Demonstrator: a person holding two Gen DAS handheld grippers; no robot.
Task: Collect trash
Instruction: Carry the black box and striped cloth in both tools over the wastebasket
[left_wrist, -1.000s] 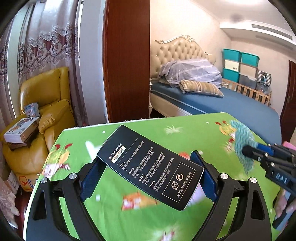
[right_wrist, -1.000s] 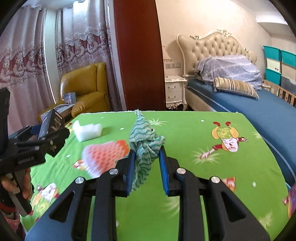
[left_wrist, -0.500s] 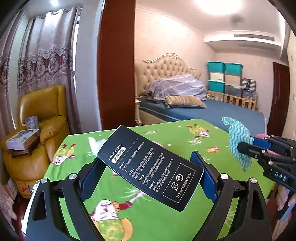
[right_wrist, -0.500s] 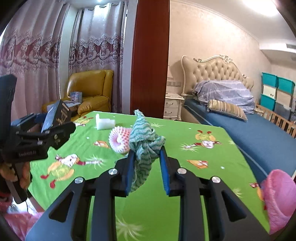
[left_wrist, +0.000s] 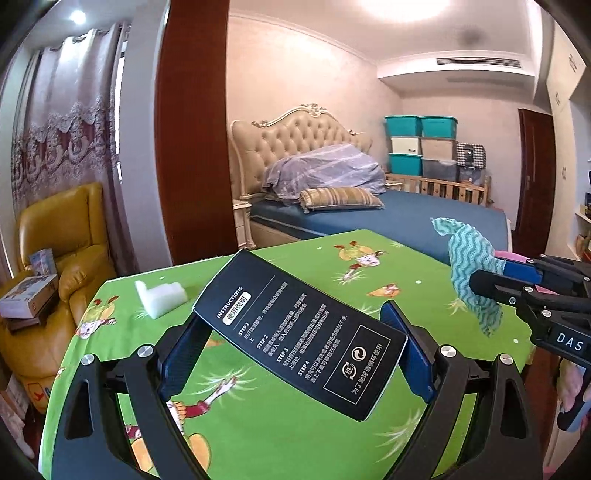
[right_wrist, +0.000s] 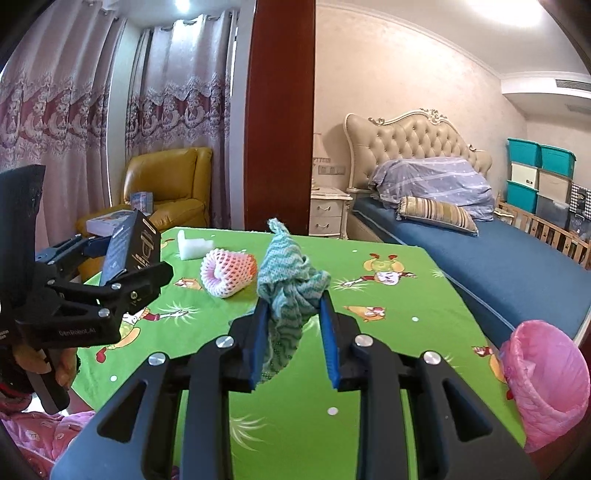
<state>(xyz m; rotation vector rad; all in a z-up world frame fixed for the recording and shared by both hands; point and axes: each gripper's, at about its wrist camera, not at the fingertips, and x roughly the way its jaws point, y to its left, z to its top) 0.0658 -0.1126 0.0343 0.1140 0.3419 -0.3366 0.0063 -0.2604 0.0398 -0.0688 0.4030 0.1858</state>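
Note:
My left gripper (left_wrist: 295, 354) is shut on a black instruction box (left_wrist: 299, 343), held above the green cartoon tablecloth (left_wrist: 258, 435); it also shows at the left of the right wrist view (right_wrist: 129, 251). My right gripper (right_wrist: 293, 328) is shut on a crumpled teal cloth (right_wrist: 290, 280), which also shows in the left wrist view (left_wrist: 471, 273). A pink foam fruit net (right_wrist: 227, 271) and a white foam block (right_wrist: 192, 245) lie on the table beyond the grippers. The white foam block also shows in the left wrist view (left_wrist: 160, 295).
A bin lined with a pink bag (right_wrist: 546, 380) stands at the table's right edge. A yellow armchair (right_wrist: 173, 184) holding boxes is behind on the left, a blue bed (right_wrist: 498, 251) on the right, a dark wood panel (right_wrist: 277, 110) behind the table.
Both grippers have pulled back and risen, so more of the table shows. The fruit net, foam block and pink bin have come into view. Both grips hold unchanged.

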